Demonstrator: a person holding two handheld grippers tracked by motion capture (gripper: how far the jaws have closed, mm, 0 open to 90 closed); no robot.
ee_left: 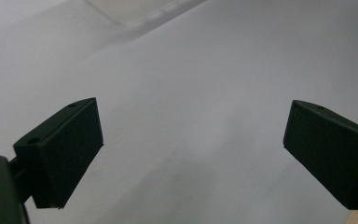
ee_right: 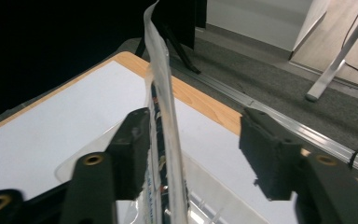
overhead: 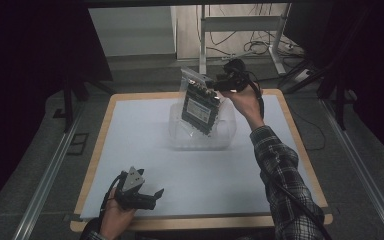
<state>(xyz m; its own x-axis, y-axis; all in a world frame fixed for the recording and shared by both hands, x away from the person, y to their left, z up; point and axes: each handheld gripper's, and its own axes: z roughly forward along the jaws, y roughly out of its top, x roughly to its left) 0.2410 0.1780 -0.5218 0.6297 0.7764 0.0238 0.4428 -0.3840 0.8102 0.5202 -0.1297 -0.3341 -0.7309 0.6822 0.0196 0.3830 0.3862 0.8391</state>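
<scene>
A clear plastic bag holding a dark circuit board [overhead: 199, 107] hangs upright over a clear plastic container [overhead: 180, 140] at the back middle of the table. My right gripper [overhead: 215, 86] is at the bag's top edge. In the right gripper view the bag [ee_right: 161, 93] stands edge-on between the jaws of my right gripper [ee_right: 196, 149]. It rests against the left jaw, with a wide gap to the right jaw, so the jaws are open. My left gripper [overhead: 152, 197] lies low near the table's front left. Its jaws stand wide open over the bare white sheet, nothing between them [ee_left: 191, 149].
A white sheet [overhead: 145, 150] covers the wooden table. The clear container's corner [ee_left: 135, 11] shows at the top of the left gripper view. Behind the table stand a desk frame with cables [overhead: 240, 30] and dark stands on a grey floor.
</scene>
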